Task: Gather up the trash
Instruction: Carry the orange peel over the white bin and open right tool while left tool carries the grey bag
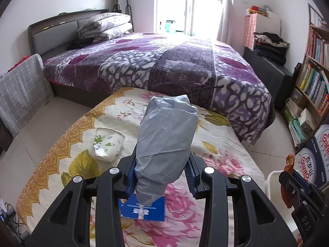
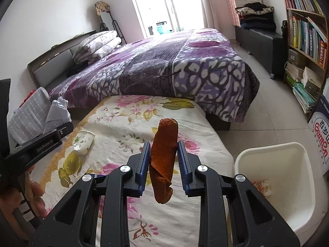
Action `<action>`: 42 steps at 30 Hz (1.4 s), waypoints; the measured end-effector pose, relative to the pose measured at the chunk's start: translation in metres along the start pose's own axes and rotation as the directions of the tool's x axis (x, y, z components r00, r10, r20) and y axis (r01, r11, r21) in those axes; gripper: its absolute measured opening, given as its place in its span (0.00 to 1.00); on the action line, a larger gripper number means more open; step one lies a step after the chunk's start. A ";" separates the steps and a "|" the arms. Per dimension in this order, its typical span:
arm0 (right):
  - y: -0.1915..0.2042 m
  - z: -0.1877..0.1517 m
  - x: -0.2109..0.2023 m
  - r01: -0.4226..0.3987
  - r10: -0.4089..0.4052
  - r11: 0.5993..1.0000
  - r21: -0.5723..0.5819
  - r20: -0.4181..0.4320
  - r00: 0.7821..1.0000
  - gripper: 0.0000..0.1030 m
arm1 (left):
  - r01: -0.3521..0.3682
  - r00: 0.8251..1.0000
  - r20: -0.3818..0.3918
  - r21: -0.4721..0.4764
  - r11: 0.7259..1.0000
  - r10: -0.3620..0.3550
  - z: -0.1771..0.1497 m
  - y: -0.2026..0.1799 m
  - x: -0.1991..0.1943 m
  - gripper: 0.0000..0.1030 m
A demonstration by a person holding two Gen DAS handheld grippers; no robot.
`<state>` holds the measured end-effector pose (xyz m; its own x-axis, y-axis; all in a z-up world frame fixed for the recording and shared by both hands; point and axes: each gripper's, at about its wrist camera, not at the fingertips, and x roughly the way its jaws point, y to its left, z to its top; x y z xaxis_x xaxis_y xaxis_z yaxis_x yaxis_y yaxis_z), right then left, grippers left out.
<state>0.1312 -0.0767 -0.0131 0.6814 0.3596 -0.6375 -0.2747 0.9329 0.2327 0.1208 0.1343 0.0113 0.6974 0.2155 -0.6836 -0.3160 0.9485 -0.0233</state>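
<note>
My left gripper [image 1: 162,158] is shut on a crumpled grey-blue wad of paper [image 1: 166,135], held up above the floral-clothed table [image 1: 218,144]. A blue packet [image 1: 153,212] lies on the cloth under the jaws. A white paper cup [image 1: 108,144] with green print lies on its side to the left. In the right wrist view my right gripper [image 2: 163,146] is shut on a strip of orange-brown peel [image 2: 164,160], lifted over the table [image 2: 127,123]. The cup [image 2: 83,142] lies left of it. The left gripper [image 2: 61,129] with its wad [image 2: 57,111] shows at the left edge.
A white bin [image 2: 267,154] stands on the floor at the table's right, with a scrap [image 2: 263,187] inside. A purple-blanketed bed [image 2: 174,61] lies behind the table. A bookshelf [image 2: 304,37] and cartons line the right wall. A hand [image 2: 35,189] grips the left tool.
</note>
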 end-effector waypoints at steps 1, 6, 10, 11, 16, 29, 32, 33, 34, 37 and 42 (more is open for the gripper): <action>-0.002 0.000 -0.002 0.003 -0.003 1.000 0.003 0.003 1.000 0.25 | 0.004 1.000 -0.001 0.003 1.000 -0.004 0.000 -0.003 0.000 0.38; -0.022 0.003 -0.014 0.027 -0.027 0.999 0.029 0.018 0.999 0.25 | 0.024 1.000 0.001 0.030 0.999 -0.024 -0.004 -0.024 -0.004 0.38; -0.039 0.004 -0.021 0.045 -0.046 0.998 0.054 0.027 0.999 0.25 | 0.040 0.999 -0.001 0.053 0.998 -0.040 -0.007 -0.040 -0.005 0.38; -0.043 0.005 -0.024 0.050 -0.052 0.997 0.061 0.029 0.998 0.25 | 0.045 0.999 -0.001 0.059 0.997 -0.045 -0.008 -0.044 -0.006 0.38; -0.061 0.006 -0.030 0.076 -0.079 0.993 0.087 0.032 0.996 0.25 | 0.066 0.998 -0.006 0.088 0.994 -0.066 -0.012 -0.063 -0.008 0.38; -0.116 0.001 -0.050 0.154 -0.160 0.974 0.167 0.024 0.987 0.25 | 0.112 0.994 -0.020 0.153 0.982 -0.110 -0.024 -0.109 -0.010 0.38; -0.129 -0.001 -0.053 0.174 -0.180 0.967 0.185 0.014 0.984 0.26 | 0.124 0.992 -0.025 0.168 0.978 -0.121 -0.028 -0.120 -0.010 0.38; -0.131 -0.001 -0.054 0.178 -0.184 0.966 0.188 0.013 0.983 0.26 | 0.127 0.992 -0.027 0.171 0.977 -0.124 -0.028 -0.122 -0.010 0.38; -0.135 -0.002 -0.055 0.182 -0.188 0.964 0.191 0.011 0.982 0.26 | 0.131 0.991 -0.028 0.176 0.976 -0.128 -0.029 -0.126 -0.010 0.38; -0.144 -0.003 -0.058 0.201 -0.205 0.958 0.204 -0.002 0.979 0.26 | 0.142 0.990 -0.032 0.190 0.971 -0.139 -0.032 -0.137 -0.011 0.38; -0.161 -0.007 -0.062 0.248 -0.248 0.940 0.233 -0.029 0.968 0.33 | 0.168 0.986 -0.040 0.217 0.962 -0.163 -0.038 -0.156 -0.013 0.38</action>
<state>0.1289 -0.2494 -0.0160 0.7083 0.1159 -0.6963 0.0691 0.9703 0.2318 0.1365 -0.0250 -0.0040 0.7131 0.0484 -0.6994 -0.0472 0.9987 0.0210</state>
